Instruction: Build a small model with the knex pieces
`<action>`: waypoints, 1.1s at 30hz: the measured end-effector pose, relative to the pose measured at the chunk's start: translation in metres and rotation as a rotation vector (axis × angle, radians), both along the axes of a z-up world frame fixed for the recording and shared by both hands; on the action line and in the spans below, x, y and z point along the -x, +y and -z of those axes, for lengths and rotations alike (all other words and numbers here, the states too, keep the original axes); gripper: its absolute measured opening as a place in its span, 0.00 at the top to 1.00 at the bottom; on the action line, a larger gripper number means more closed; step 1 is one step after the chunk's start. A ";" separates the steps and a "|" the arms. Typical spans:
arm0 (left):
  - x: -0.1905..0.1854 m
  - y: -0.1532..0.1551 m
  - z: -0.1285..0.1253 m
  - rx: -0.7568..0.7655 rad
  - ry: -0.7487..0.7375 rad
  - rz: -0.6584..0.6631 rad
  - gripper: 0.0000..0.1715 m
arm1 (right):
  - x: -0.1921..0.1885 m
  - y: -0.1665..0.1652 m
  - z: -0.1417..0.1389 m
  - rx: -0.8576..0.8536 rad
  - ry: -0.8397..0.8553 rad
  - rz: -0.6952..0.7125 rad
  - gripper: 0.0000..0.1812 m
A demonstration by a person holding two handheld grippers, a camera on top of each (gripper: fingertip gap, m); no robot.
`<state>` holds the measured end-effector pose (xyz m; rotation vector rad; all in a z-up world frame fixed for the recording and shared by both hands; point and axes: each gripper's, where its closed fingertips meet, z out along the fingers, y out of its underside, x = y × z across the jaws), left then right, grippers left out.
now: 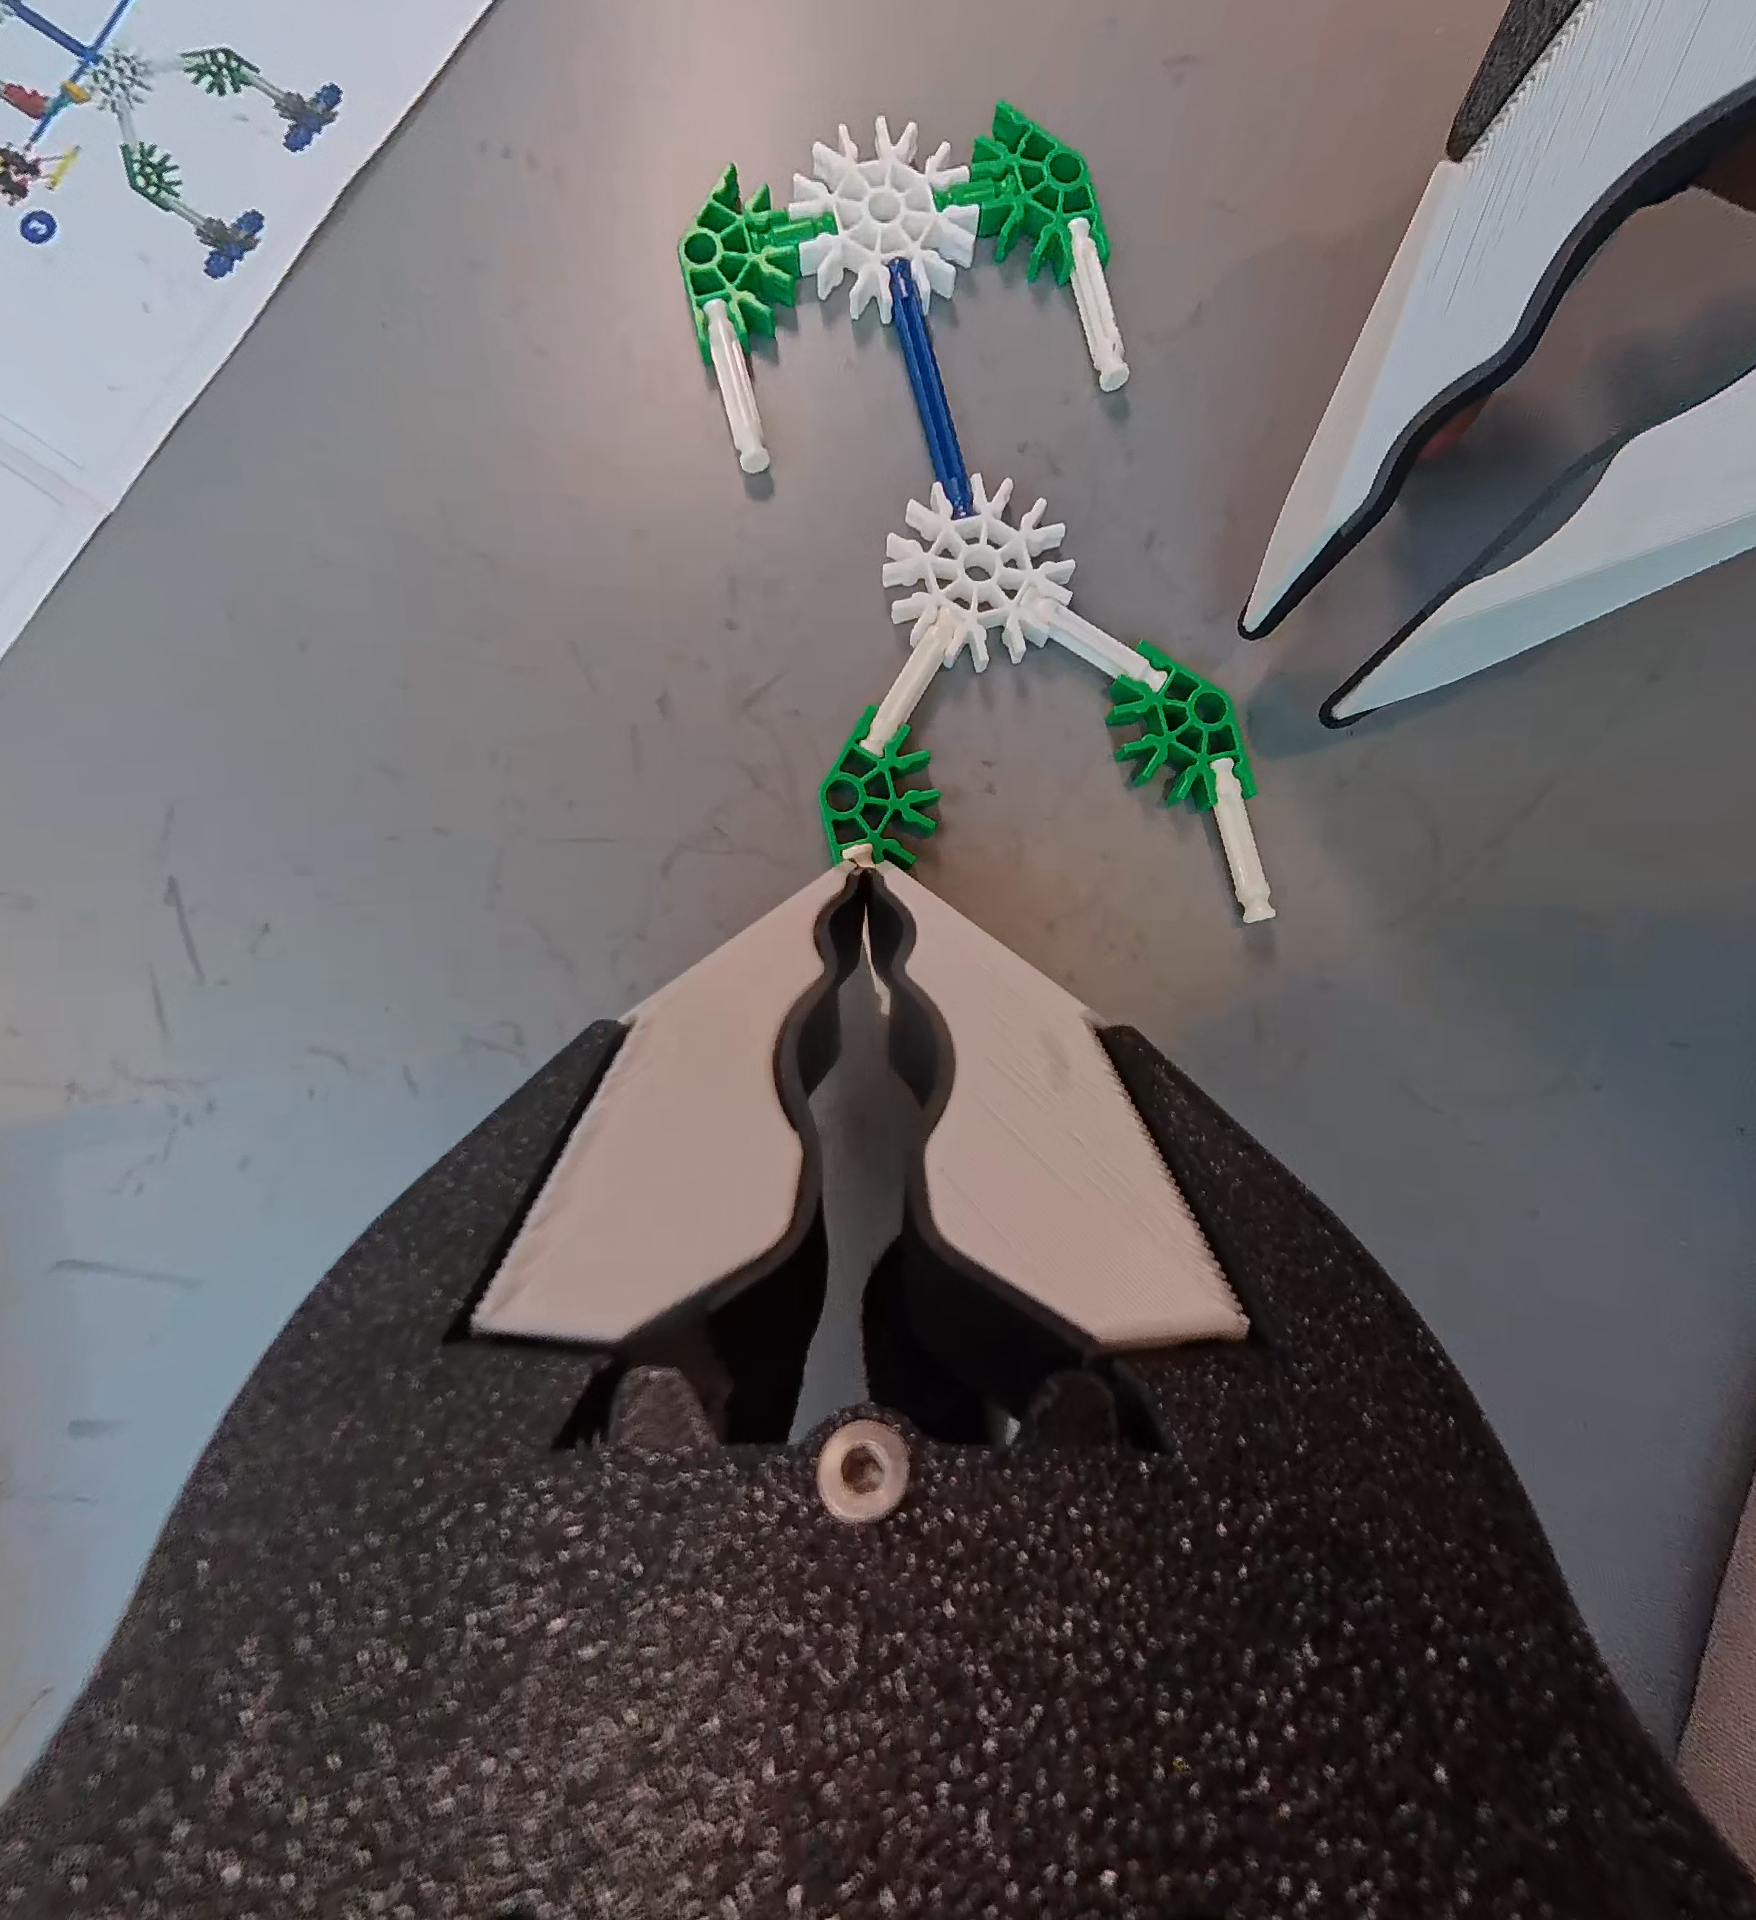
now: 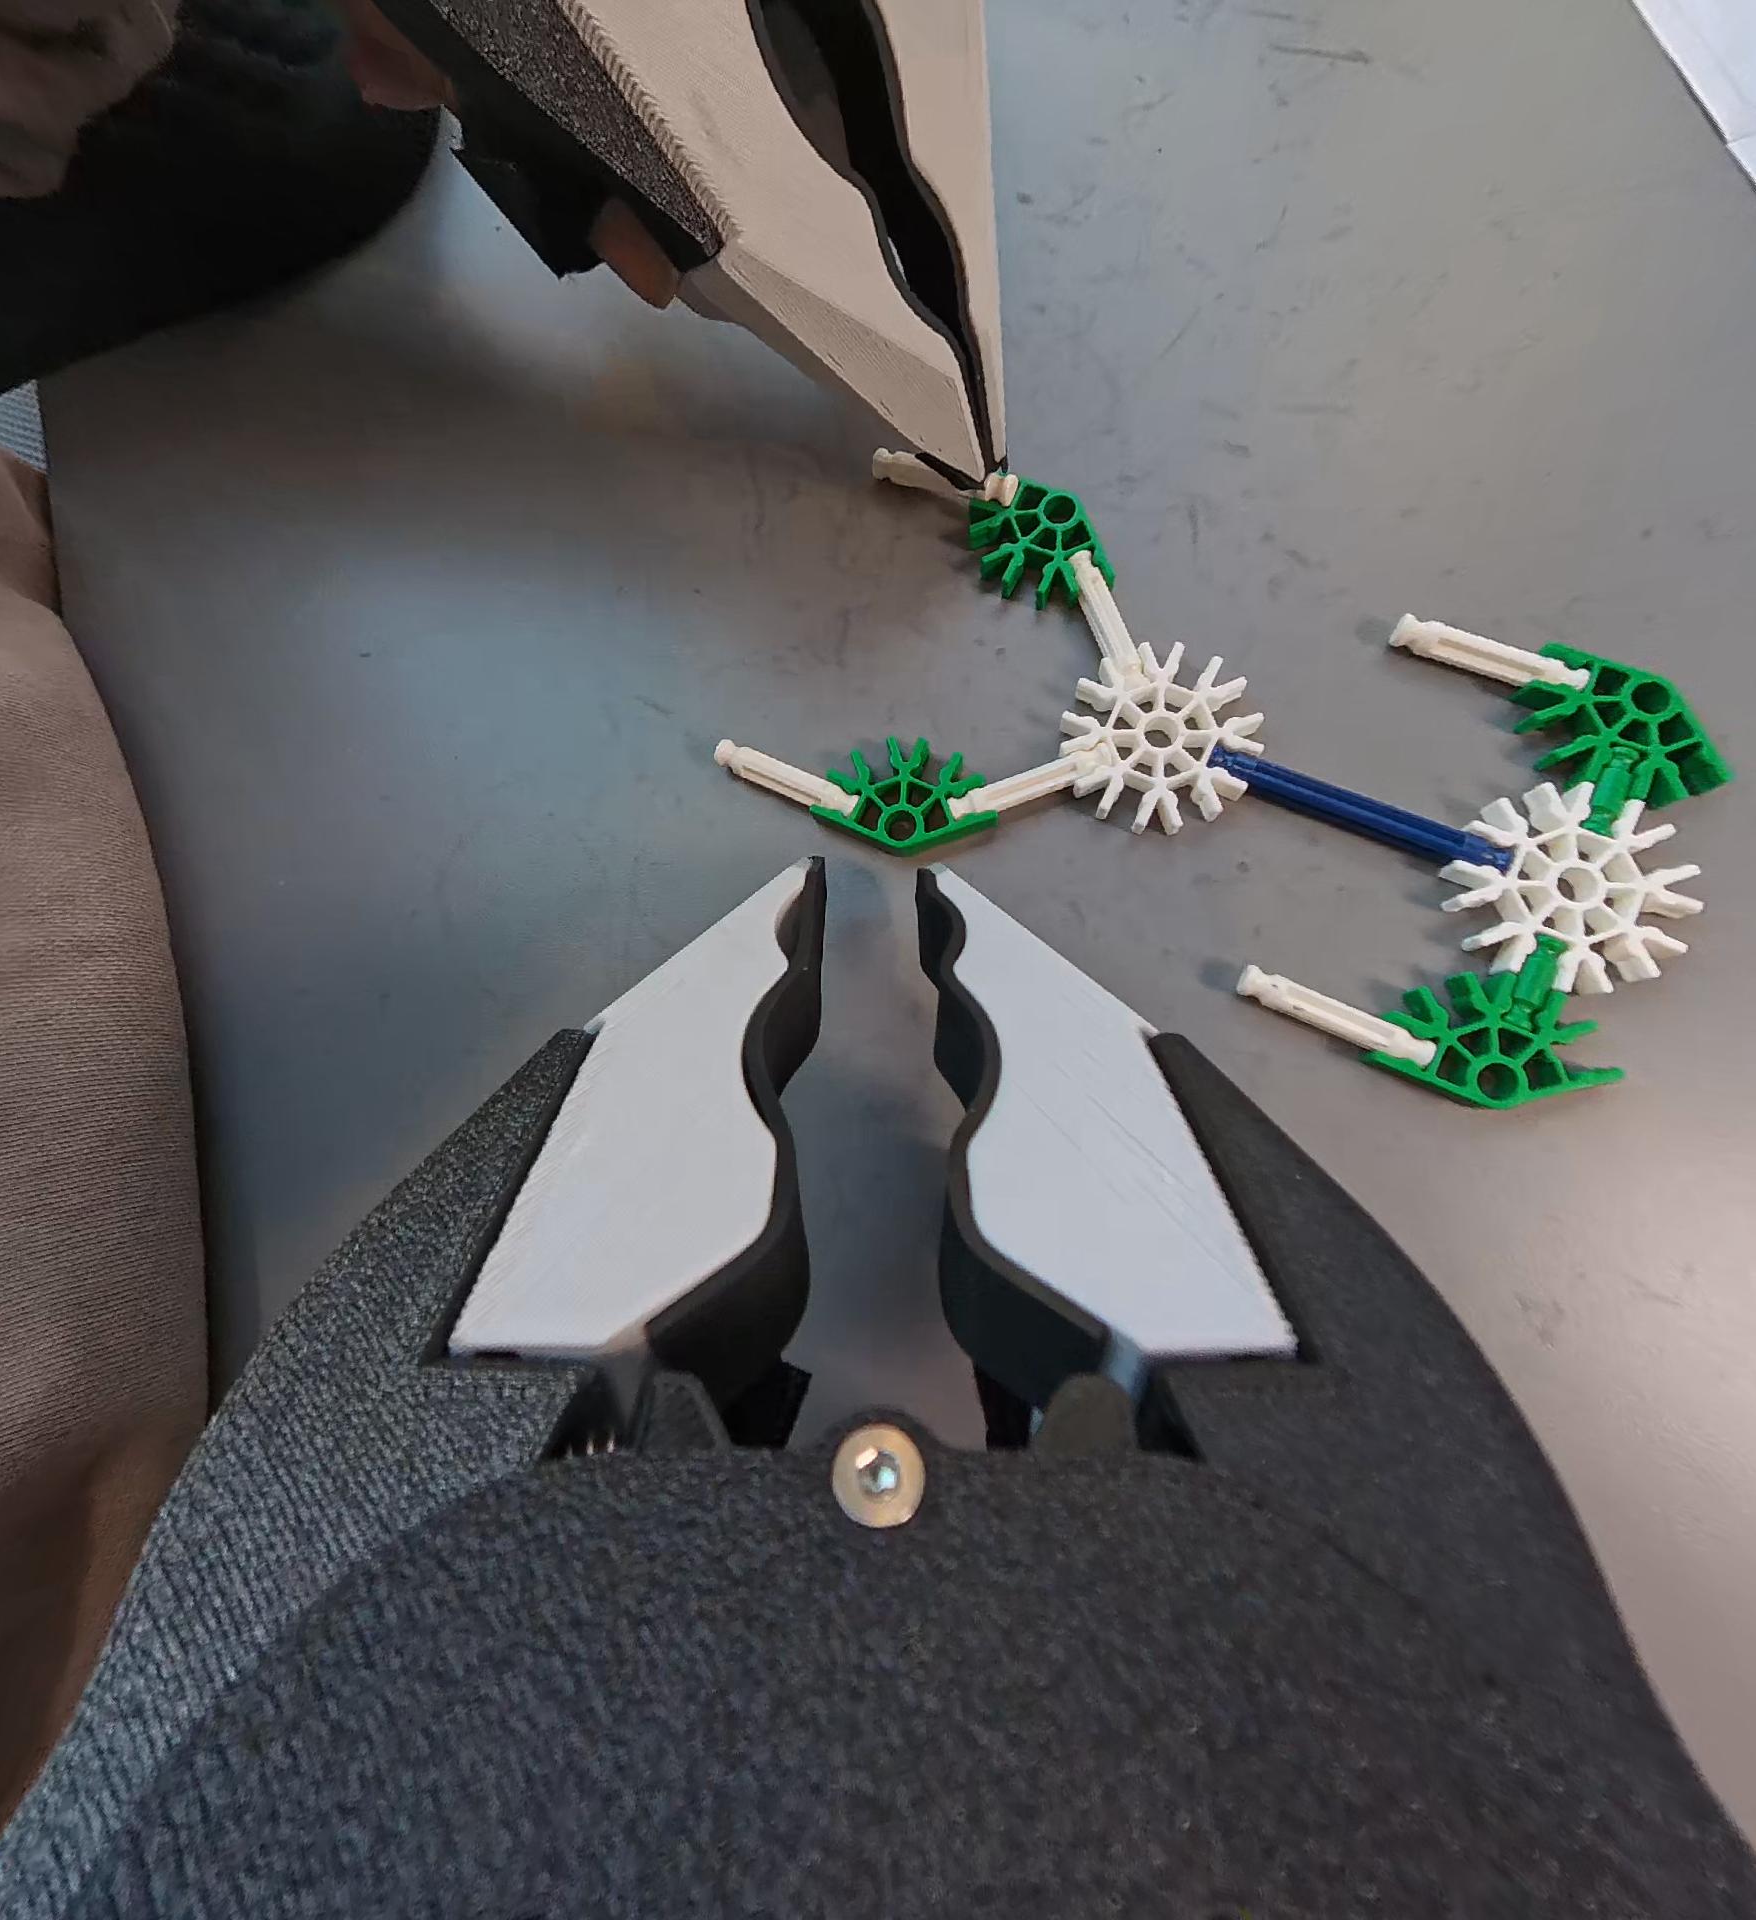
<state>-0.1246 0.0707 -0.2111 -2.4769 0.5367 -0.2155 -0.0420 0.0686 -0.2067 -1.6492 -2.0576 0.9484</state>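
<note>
On a scuffed grey table (image 1: 354, 727) we are working over a flat toy figure of snap-together rods and connectors (image 1: 967, 436), an illustrated instruction sheet (image 1: 74, 208) lying at the table's far left corner. Our left gripper (image 1: 861, 878) is pinching a short white rod (image 2: 900, 464), its tips pressed together on the rod right where it meets the near green connector (image 1: 876, 795); in the right wrist view most of the rod is sticking out behind the tips. Our right gripper (image 2: 866, 878) is hovering with its fingers spread and empty, just beside the other green connector (image 2: 905, 805) of the lower pair, not touching it. Both connectors are running by white rods to the lower white snowflake hub (image 1: 978, 571), which a blue rod (image 1: 931, 390) is joining to the upper hub (image 1: 884, 223). To seat the rod well, we judge, we are needing to keep it flat and in line with its slot, pushing straight while the figure is kept from sliding.
</note>
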 end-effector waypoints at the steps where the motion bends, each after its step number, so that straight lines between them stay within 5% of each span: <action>1: 0.000 0.000 0.000 0.016 0.014 0.009 1.00 | 0.000 0.000 0.000 0.001 0.001 -0.001 0.91; 21: -0.007 0.012 0.003 0.323 0.372 0.320 1.00 | -0.007 0.006 -0.003 0.025 0.037 0.018 0.91; 33: -0.011 0.015 0.003 0.294 0.239 0.414 1.00 | -0.008 0.015 -0.006 0.049 0.052 0.049 0.91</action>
